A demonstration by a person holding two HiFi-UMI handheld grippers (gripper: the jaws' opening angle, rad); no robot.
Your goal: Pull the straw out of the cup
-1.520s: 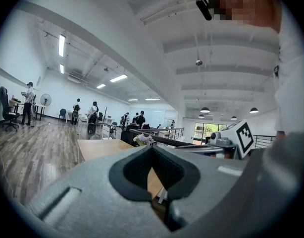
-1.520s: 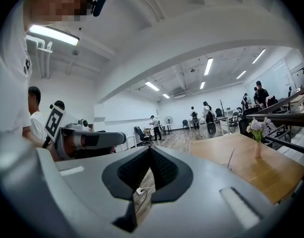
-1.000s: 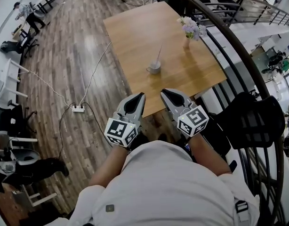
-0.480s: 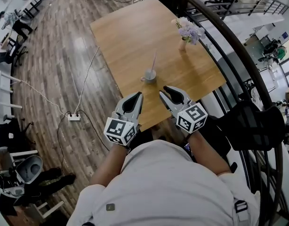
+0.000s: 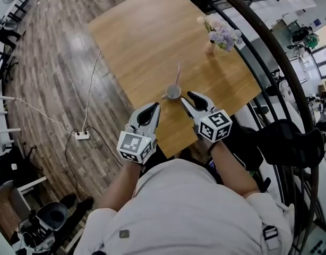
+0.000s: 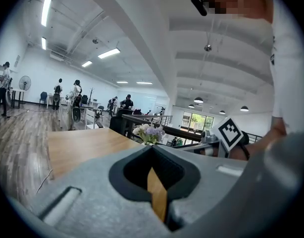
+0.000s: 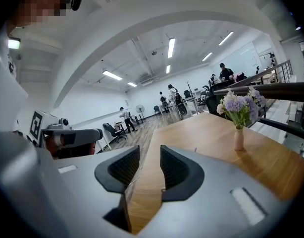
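Head view: the cup [image 5: 173,92] stands on the counter [image 5: 142,36], its straw [image 5: 177,74] leaning toward one o'clock, just at eleven o'clock of my right gripper [image 5: 190,96]. Left gripper view: my left gripper [image 6: 153,148] has its jaws pressed together, empty. Right gripper view: my jaws are opening, nothing between them; approaching this low, I may knock the cup over.

Straw [image 5: 177,73] in cup [image 5: 173,92] on table [image 5: 136,41]; vase [image 5: 210,48] behind, rightward.
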